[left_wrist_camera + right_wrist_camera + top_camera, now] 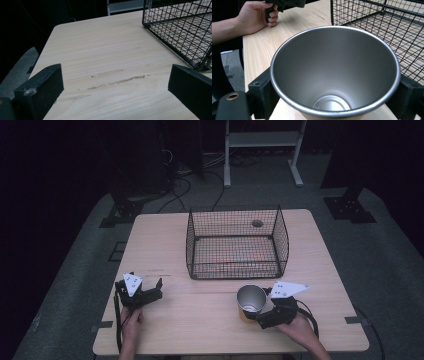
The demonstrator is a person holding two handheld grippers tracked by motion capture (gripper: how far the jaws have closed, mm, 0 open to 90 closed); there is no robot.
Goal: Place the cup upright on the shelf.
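Right gripper view looks straight down into a steel cup (334, 75), its rim pressed between the two black jaws — the right gripper (257, 312) is clamped on it. Seen from the high view, the cup (251, 299) sits just in front of the wire basket (235, 242), near its right corner. Off to the basket's left, the left gripper (145, 292) rests with jaws spread wide and empty. Likely step: carrying the cup to the basket — next it needs lifting over the near wall.
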